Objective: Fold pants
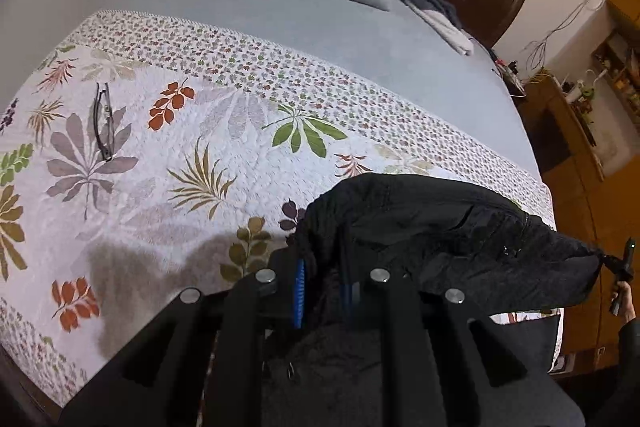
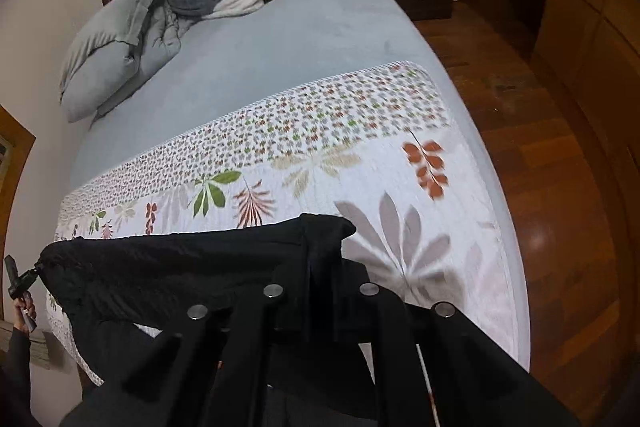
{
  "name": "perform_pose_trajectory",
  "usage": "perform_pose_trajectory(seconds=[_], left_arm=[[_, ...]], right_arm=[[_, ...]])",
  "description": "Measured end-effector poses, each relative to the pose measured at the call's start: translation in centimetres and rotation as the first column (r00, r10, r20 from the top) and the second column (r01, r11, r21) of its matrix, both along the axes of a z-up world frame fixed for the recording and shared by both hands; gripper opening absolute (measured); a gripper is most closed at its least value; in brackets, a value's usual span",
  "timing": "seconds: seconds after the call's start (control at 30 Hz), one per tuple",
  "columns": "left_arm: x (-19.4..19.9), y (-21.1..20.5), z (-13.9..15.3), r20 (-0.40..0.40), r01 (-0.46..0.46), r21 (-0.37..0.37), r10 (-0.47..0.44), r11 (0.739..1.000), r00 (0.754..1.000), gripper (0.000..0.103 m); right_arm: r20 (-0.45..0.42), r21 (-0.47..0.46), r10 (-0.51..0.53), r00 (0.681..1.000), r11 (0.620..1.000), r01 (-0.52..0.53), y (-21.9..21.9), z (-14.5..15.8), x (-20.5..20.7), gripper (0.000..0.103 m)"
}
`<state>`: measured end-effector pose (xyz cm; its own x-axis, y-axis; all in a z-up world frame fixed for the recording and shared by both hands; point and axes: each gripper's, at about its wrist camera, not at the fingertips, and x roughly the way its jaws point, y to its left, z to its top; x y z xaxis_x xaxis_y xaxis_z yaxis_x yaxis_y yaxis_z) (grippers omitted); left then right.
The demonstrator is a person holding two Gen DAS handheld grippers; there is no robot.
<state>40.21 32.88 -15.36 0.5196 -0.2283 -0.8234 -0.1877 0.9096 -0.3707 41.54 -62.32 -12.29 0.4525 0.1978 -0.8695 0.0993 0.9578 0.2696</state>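
Both pairs of jaws are clamped on the black pants (image 1: 440, 227), the left gripper (image 1: 324, 291) at one end of the waistband and the right gripper (image 2: 320, 291) at the other. The waistband hangs stretched between them above the quilt (image 1: 160, 155) at the bed's foot. It runs from 3 o'clock of the left gripper to 9 o'clock of the right, so laying it flat likely needs both to lower toward 12.

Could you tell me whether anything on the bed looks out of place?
Yes: a pair of dark-framed folded eyeglasses lies loose on the white leaf-print quilt, where the black pants may be laid down.
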Motion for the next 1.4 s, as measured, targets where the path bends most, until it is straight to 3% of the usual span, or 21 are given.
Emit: perform_pose_trajectory(seconds=[0.13, 0.47, 1.4], left_arm=[[-2.0, -0.2, 1.2, 0.013, 0.005, -0.002, -0.005, 1.000, 1.000, 0.013], [-6.7, -0.3, 2.1, 0.021, 0.008, -0.002, -0.008, 1.000, 1.000, 0.013], [-15.4, 0.7, -1.1, -0.023, -0.039, -0.056, 0.038, 0.998, 0.999, 0.015]], right_arm=[[0.020, 0.012, -0.020, 1.000, 1.000, 0.020, -0.1, 0.9, -3.2, 0.007], [0.061, -0.018, -0.031, 0.998, 0.999, 0.032, 0.6, 1.5, -6.6, 0.007], [0.144, -0.052, -0.061, 0.988, 0.996, 0.069, 1.4, -1.1, -17.4, 0.007]])
